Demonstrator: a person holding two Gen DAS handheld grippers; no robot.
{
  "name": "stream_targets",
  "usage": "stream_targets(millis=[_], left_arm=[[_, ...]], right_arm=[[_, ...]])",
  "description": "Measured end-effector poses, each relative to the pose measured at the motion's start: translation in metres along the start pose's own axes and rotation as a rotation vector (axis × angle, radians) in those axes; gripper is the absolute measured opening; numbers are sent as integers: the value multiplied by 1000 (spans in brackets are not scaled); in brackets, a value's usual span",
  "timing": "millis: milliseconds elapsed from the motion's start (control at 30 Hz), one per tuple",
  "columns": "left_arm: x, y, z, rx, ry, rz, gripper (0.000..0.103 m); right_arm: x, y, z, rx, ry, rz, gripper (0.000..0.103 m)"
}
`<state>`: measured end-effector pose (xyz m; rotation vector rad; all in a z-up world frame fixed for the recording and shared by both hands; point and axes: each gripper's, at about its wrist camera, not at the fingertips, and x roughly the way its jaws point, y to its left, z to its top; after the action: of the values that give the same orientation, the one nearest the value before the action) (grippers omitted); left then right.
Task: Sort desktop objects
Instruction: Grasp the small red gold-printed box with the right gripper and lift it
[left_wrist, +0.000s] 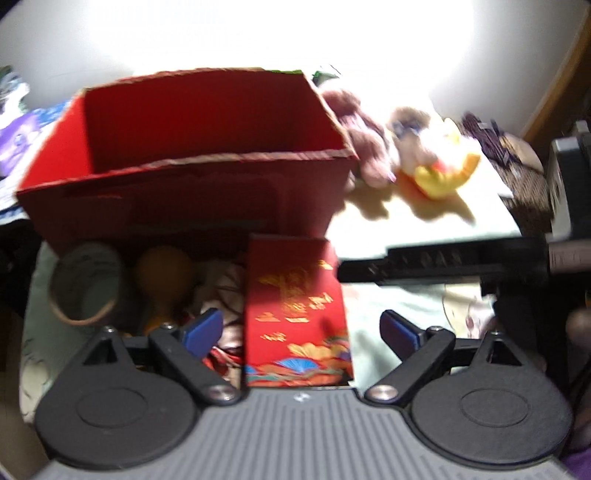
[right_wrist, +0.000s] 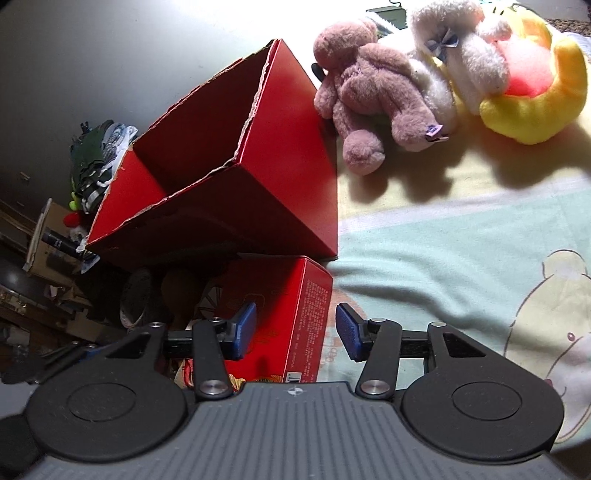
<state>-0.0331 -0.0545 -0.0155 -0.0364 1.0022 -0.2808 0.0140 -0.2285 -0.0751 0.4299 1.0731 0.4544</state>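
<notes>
Bedsheet; red box between parted jaws

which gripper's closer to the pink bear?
Right, as far as these views show. The right gripper faces the pink bear past the red box; the left gripper sits farther back.

Your open red box is matt cardboard with rough torn rims; the pink bear is fuzzy plush; the printed sheet is soft cloth.
</notes>
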Motion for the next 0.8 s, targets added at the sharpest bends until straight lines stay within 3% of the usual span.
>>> stream_targets(millis=[67, 300, 433, 567, 800], left_arm=[[5, -2, -1, -9, 26, -16, 92], [36, 3, -1, -60, 103, -35, 92], [46, 6, -3, -66, 128, 15, 92], [54, 12, -5, -111, 151, -28, 92], [63, -7, -2, -53, 163, -71, 93]], right_arm=[[3, -1, 1, -4, 18, 29, 46], [14, -3, 7, -30, 66, 69, 45], [19, -6, 10, -30, 89, 89, 45], [22, -7, 12, -36, 99, 98, 45], [20, -16, 14, -39, 107, 77, 43]])
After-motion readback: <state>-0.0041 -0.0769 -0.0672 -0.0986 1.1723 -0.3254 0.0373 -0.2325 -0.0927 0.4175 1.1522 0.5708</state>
